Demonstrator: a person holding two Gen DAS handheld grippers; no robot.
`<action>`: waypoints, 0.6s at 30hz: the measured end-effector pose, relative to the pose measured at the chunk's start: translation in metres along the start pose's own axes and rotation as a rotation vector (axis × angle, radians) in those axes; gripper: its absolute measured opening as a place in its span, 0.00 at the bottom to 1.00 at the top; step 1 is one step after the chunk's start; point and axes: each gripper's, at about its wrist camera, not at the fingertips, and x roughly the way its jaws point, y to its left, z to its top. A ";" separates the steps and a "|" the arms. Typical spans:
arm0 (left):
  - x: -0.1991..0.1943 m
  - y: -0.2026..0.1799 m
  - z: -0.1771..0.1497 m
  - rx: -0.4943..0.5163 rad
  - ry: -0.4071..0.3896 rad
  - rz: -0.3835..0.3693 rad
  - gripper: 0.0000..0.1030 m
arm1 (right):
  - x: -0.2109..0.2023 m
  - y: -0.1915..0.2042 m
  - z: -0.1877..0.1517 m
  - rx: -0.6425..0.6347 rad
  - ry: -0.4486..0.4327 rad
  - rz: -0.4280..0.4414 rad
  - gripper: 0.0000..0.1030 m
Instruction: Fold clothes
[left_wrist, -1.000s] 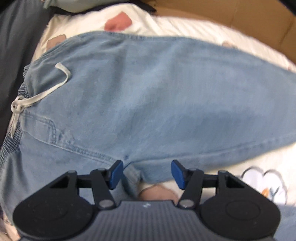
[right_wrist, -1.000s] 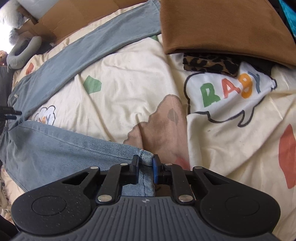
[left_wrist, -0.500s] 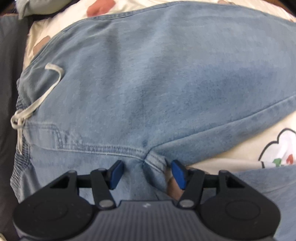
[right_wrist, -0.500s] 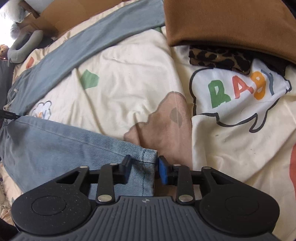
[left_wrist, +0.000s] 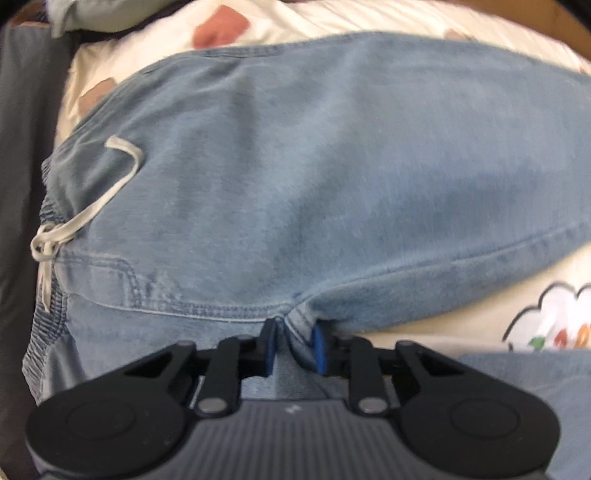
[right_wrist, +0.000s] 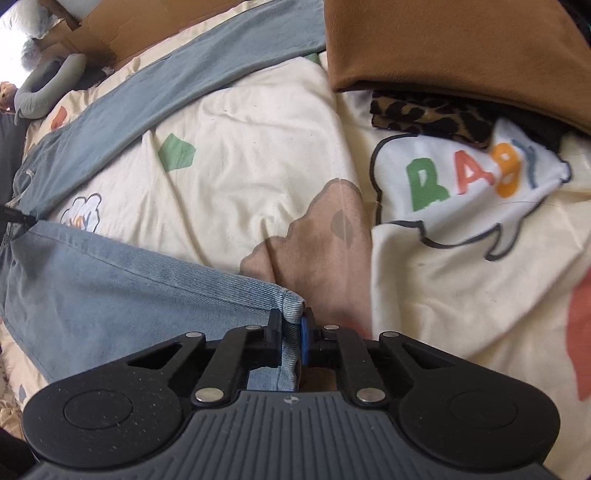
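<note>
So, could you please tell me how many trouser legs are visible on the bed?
2: one leg lies near the right gripper, its hem pinched; the other leg stretches toward the brown cloth.

The jeans (right_wrist: 122, 288) lie on the sheet (right_wrist: 258, 166), legs running toward ten o'clock. A blanket (right_wrist: 443, 40) sits at one o'clock, over a folded cloth (right_wrist: 424, 114).

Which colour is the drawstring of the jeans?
Off-white drawstring, clearest in the left wrist view.
</note>
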 end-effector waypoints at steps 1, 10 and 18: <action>-0.001 0.003 0.000 -0.018 -0.003 -0.007 0.20 | -0.005 0.001 -0.002 -0.001 0.004 -0.014 0.05; -0.003 0.015 -0.003 -0.156 -0.061 -0.110 0.30 | -0.031 -0.005 -0.017 0.043 0.038 -0.123 0.04; 0.000 0.005 -0.023 -0.104 -0.074 -0.101 0.42 | 0.002 -0.012 -0.026 0.064 0.098 -0.168 0.06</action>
